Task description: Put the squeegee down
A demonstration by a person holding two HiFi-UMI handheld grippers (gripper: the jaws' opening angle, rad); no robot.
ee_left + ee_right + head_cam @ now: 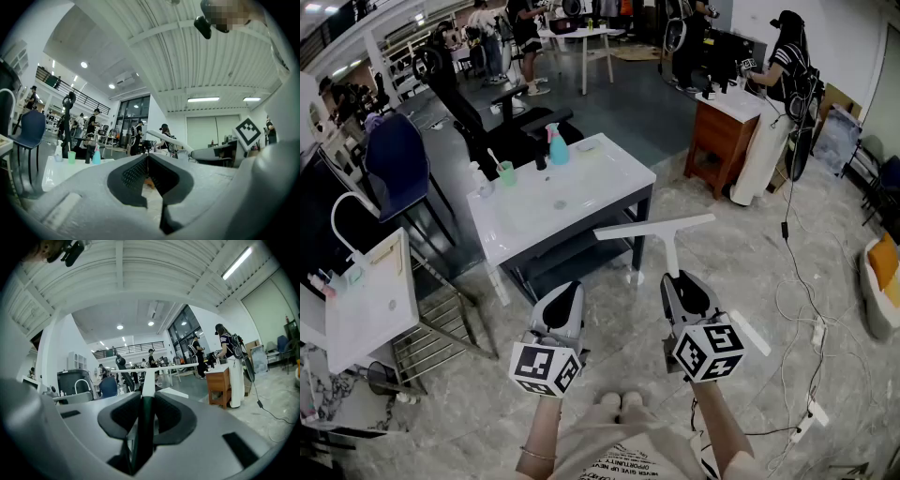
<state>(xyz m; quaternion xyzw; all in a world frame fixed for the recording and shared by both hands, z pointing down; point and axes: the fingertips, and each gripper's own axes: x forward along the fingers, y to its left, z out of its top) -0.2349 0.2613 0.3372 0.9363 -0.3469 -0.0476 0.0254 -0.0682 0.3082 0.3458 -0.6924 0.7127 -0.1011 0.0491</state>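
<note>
Currently the right gripper (678, 278) is clenched on the handle of the squeegee (660, 228). The right gripper view shows the dark handle pinched between both pads, with the white blade lying crosswise ahead of the jaws. The left gripper (566, 289) has its jaws closed together on nothing and hangs beside the right one. The squeegee is carried in the air, roughly level. Its blade is near the front corner of the white table (581, 192) but apparently short of the top, above the stone floor (609, 356).

Hazards, as judged:
- Release at this position: nothing supports the tool, so it would fall to the floor.
- Grip low on the handle: the blade's weight could swing the tool in the pads during the reach.
- Placement far back on the table: the blade could knock the spray bottle (557, 146) or the green cup (506, 172) at the far edge
</note>
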